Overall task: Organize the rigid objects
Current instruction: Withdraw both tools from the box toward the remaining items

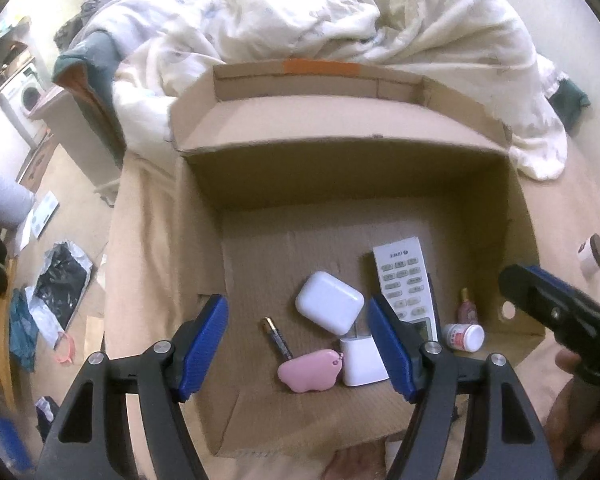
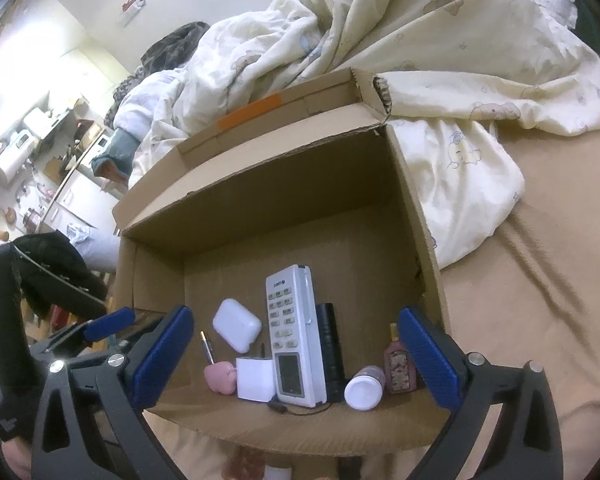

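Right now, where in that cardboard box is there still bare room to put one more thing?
The far half of the cardboard box floor, behind the white case and remote, is bare. So is the strip left of the battery. The near right corner is crowded: remote, pill bottle, perfume bottle.

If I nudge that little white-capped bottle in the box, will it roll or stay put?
The bottle lies on its side on the box floor, so it would probably roll. The perfume and remote flank it and may stop it soon. It looks like smooth plastic, likely light and slippery.
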Demonstrator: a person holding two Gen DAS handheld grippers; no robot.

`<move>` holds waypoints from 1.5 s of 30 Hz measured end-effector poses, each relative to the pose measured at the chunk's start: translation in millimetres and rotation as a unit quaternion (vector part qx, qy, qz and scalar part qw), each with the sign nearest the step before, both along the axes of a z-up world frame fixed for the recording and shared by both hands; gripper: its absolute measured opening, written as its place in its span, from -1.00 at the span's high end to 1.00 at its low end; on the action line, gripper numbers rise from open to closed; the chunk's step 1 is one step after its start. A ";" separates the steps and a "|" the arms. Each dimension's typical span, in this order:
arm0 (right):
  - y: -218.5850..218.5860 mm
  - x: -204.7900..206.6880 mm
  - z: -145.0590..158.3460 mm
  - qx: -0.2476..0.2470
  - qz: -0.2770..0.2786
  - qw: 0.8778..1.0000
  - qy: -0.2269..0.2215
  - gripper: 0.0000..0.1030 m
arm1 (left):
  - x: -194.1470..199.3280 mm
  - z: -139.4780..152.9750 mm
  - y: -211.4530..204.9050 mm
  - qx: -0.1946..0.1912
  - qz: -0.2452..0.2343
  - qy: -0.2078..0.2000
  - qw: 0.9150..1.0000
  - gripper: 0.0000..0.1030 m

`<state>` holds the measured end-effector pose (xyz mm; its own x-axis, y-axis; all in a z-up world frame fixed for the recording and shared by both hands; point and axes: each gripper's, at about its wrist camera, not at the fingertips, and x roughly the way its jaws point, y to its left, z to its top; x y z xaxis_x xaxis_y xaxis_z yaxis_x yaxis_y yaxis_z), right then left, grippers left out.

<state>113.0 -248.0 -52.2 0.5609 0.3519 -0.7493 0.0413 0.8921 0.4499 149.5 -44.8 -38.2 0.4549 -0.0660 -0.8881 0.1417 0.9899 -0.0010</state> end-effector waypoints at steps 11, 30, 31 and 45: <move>-8.6 -33.1 24.8 0.031 -0.002 0.999 -0.009 -1.00 | -42.5 29.4 18.8 -0.015 0.012 -0.013 1.000 -0.34; 3.8 -94.7 -14.6 0.015 0.006 0.995 0.102 -1.00 | -96.5 -11.6 36.6 -0.011 0.031 0.046 0.998 -0.34; 2.4 -93.9 -18.0 0.018 0.003 0.994 0.109 -1.00 | -96.4 -12.5 37.0 -0.011 0.033 0.045 0.998 -0.34; -0.8 -87.7 -29.8 0.019 -0.010 0.991 0.132 -1.00 | -83.0 -80.3 -6.9 -0.010 -0.016 0.153 0.988 -0.34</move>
